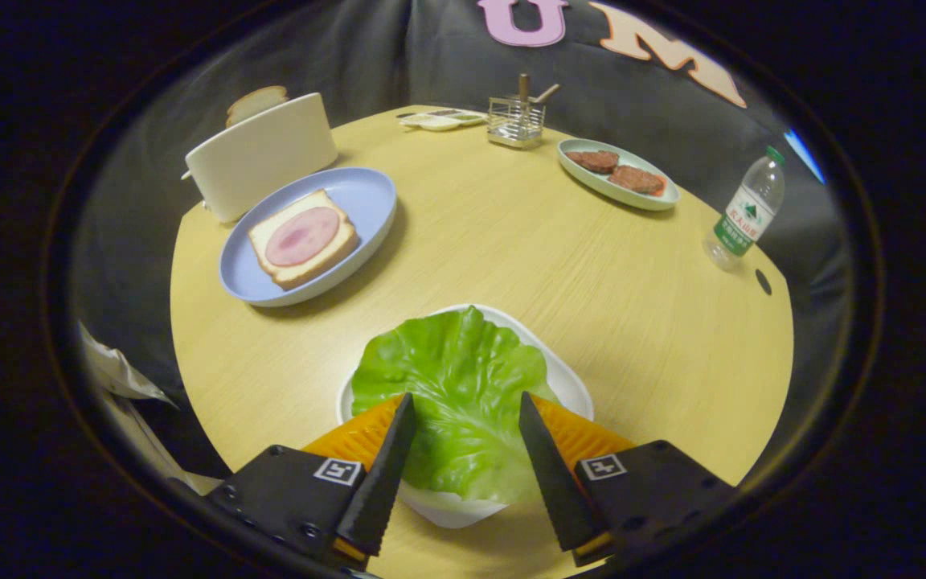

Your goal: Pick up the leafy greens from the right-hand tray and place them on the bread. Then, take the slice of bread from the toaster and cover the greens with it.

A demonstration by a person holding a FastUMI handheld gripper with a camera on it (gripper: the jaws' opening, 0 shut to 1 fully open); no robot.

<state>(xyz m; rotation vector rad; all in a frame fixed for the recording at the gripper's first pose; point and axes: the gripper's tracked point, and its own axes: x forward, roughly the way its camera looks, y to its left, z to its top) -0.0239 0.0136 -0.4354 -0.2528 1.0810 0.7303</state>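
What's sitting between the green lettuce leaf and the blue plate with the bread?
Nothing: in the gripper view, bare wooden table separates the lettuce leaf from the blue plate.

The one camera rides on the gripper [467,406] and looks forward along its fingers [387,466], which stand apart at the near edge. It sits low and close over the near side of the round counter [511,241], tilted down across it toward the booth wall beyond. The fisheye lens takes in the whole counter, from toaster [258,157] far left to bottle [744,213] far right.
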